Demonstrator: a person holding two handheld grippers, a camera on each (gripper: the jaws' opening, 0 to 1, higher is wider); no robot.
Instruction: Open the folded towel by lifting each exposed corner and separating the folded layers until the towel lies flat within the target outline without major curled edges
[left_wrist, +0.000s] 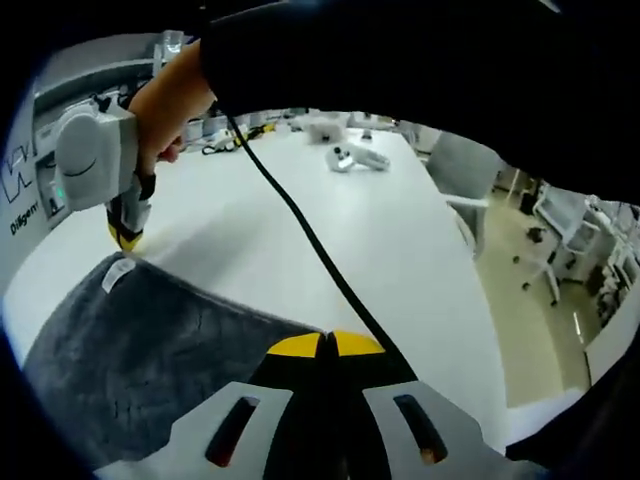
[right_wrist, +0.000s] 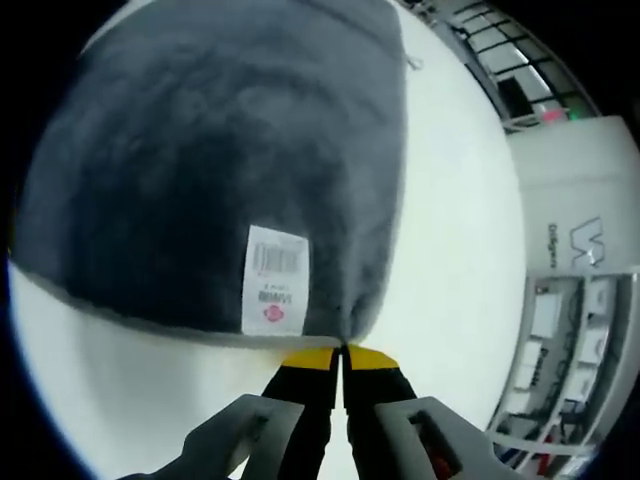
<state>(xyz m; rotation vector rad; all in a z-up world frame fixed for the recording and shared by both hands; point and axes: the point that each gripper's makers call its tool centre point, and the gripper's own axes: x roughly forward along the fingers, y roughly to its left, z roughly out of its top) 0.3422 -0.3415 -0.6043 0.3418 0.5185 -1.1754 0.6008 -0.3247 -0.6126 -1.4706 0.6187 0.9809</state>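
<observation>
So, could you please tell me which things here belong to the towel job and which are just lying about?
Belonging to the job:
- grey towel, with its white label
- left gripper, jaws closed at a towel edge
- right gripper, jaws closed at the labelled corner
- white table

Just lying about:
- white device at the table's far end
- black cable
- grey chair

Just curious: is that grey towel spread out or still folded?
Cannot tell fully: the towel lies broad on the table, both tongs pinching its edge.
</observation>
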